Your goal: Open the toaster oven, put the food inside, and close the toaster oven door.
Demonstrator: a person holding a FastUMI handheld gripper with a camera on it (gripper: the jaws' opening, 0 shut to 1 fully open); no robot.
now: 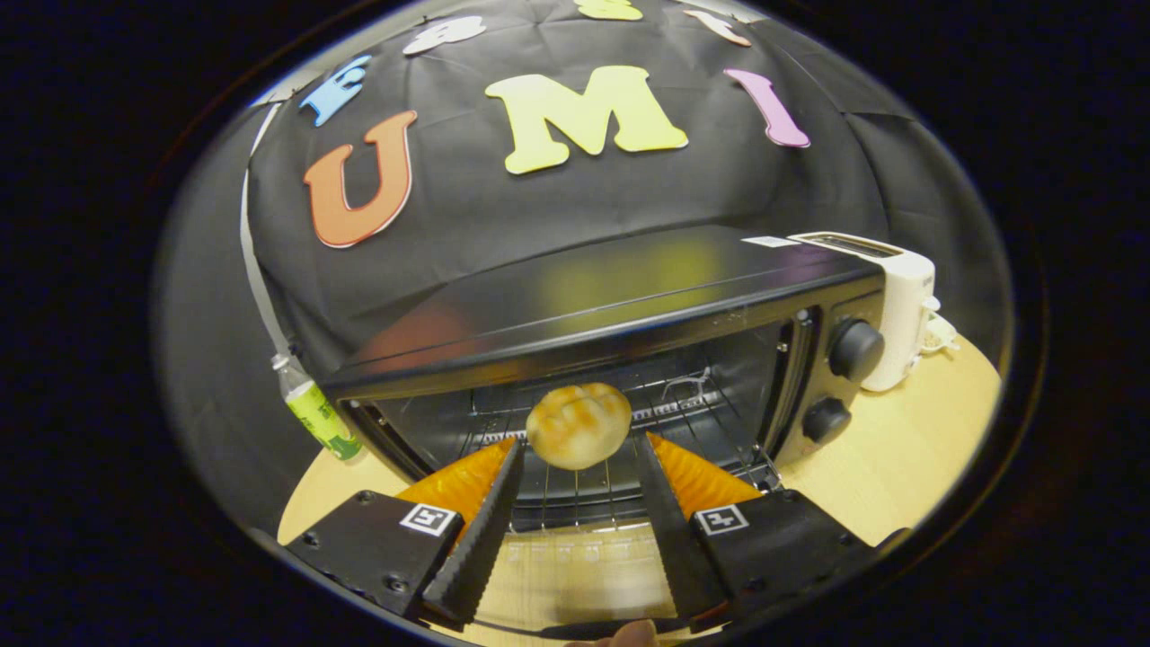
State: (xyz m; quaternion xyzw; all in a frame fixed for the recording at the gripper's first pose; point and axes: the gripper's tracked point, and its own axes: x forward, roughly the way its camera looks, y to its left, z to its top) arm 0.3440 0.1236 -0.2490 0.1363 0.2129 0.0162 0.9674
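Your gripper has the bread roll pinched at the tips of its 2 fingers, 1 finger on each side of it. The jaws stand moderately apart, only as wide as the roll, and both fingertips look to be touching it. The roll is round, golden with darker toasted patches on top.

The toaster oven is straight ahead of your fingers with its door dropped open; the glass lies flat under the gripper and under the roll. The roll sits right at the mouth of the oven, above the front edge of the wire rack. I can't tell whether it is resting on the rack or held just above it.

2 knobs sit on the oven's front panel, ahead and to the right of your fingers, 1 above the other. Beyond the oven's right end stands a white toaster. Ahead to the left, beside the oven's left end, a bottle with a green label leans against the cloth wall. Everything rests on a light wooden table.

A fingertip shows just behind the gripper, between the finger bases.
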